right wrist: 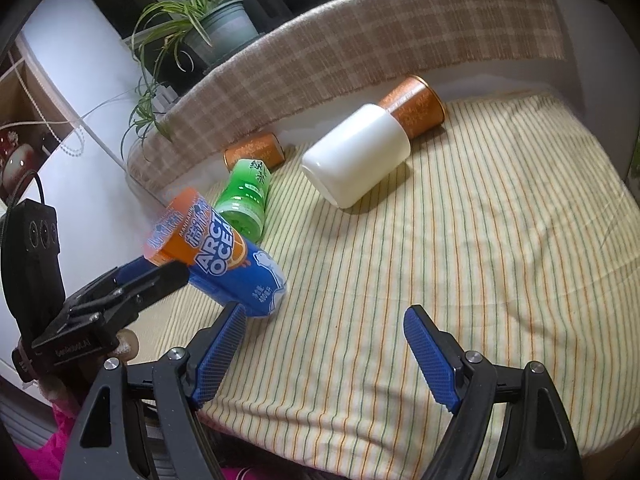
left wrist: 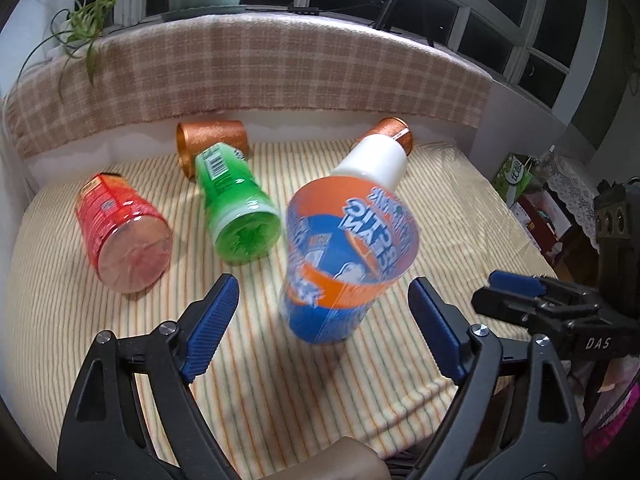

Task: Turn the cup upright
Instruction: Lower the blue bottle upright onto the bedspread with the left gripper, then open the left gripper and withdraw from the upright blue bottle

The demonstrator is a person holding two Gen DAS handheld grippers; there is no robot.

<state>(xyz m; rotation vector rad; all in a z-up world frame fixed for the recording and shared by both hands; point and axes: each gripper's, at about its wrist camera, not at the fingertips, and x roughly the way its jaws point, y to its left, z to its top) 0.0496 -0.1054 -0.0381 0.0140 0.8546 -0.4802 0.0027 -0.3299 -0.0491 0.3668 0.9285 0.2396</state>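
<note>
Blue-orange cup [left wrist: 340,256] tipping between my tools, not yet upright.

I'm keeping my left tool [left wrist: 322,320] spread wide round the cup w/o gripping, its base on the striped bed cover [left wrist: 280,400], rim leaning away. My right tool [right wrist: 324,348] is also hanging wide, empty, beside it. White cup [right wrist: 356,156], green cup [left wrist: 236,208], red cup [left wrist: 124,232] are lying on their sides.

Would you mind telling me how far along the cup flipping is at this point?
Done: no cup stands fully upright. In hand: the blue cup sits base-down, mouth up, but tilted and blurred, untouched between the open left gripper fingers. The right gripper is open and empty. Left: the red cup, green cup, white cup and two copper cups lie sideways.
</note>
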